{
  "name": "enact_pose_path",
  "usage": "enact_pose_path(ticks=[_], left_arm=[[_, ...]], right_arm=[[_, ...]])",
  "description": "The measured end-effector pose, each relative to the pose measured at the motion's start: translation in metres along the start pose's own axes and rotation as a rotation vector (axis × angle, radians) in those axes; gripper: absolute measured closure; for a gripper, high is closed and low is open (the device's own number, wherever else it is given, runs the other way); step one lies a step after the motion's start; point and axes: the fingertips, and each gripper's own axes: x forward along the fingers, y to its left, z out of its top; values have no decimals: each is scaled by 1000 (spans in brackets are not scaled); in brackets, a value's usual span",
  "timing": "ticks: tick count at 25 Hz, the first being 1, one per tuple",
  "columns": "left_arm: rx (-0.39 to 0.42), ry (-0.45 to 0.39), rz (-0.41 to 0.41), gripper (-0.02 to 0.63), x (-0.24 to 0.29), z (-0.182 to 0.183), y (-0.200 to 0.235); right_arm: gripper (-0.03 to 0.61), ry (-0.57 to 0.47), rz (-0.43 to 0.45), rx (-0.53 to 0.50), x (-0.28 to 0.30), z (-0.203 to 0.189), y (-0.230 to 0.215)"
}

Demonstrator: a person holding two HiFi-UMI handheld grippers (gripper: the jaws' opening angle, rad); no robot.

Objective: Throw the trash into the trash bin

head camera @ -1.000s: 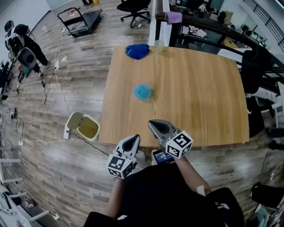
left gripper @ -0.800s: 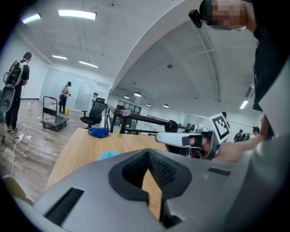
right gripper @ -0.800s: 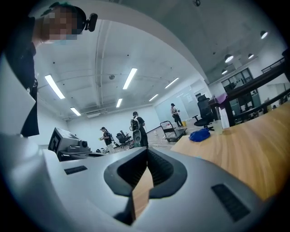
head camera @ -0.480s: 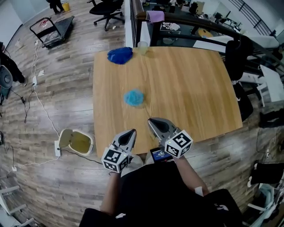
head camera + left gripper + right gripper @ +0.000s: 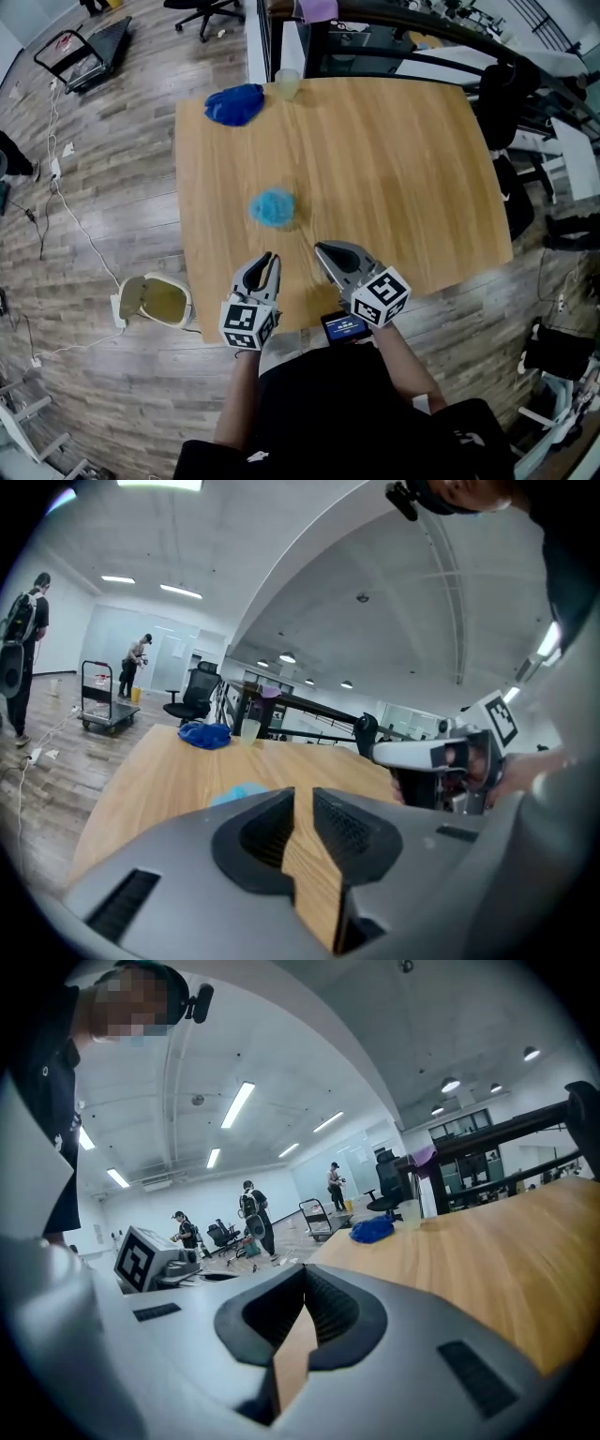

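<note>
In the head view, a crumpled light-blue wad of trash point(image 5: 273, 207) lay on the front-left part of the pale wooden surface point(image 5: 394, 169). A dark blue crumpled bag point(image 5: 234, 103) sat at the far-left corner, with a translucent plastic cup point(image 5: 287, 84) just beside it. A cream trash bin point(image 5: 155, 300), its lid flipped open, stood on the plank floor point(image 5: 103, 187) left of the surface, well apart from the wad. The left gripper point(image 5: 269, 258) and the right gripper point(image 5: 322, 249) hung over the near edge. The left gripper was near the wad but not touching it.

In the left gripper view, the fingers were opening. A narrow gap showed only bare wood between them, and the wad peeked out just beyond the left finger.

In the right gripper view, the fingers met at their tips with nothing caught between them. The bag and cup showed far off across the surface.
</note>
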Motion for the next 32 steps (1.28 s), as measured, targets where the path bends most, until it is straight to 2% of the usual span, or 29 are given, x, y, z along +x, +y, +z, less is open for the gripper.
enact_pose_path(ticks=[4,6,8,13,18,21,22,23,24,27,32], left_arm=[[-5,95,59,381,47,-19,30],[56,127,92,357,73,-28,50],[128,145,108,299,98,-33,66],[299,244,155,287,139,-62,90],[374,291,188,288,156,-81,99],[357,296,194,291,157,-83,101],[352,298,204,339,155,-83,103],[354,301,217,451,153,-83,104],[358,304,227,530,152,-83,106],[340,301,224,566,150,-83,105],[317,260,232,577,144,-69,101]], right_arm=[[581,36,-9,56,8,-23,-26],[581,53,-10,84,14,-36,-37],[581,65,-10,94,21,-46,-46],[581,71,-3,138,28,-63,-59],[581,98,-5,153,31,-80,-76],[581,94,-9,151,33,-80,-83],[581,92,-10,148,34,-79,-85],[580,92,-10,144,34,-79,-86],[581,92,-8,138,35,-78,-87],[581,89,2,135,38,-78,-87],[581,80,14,131,39,-70,-85]])
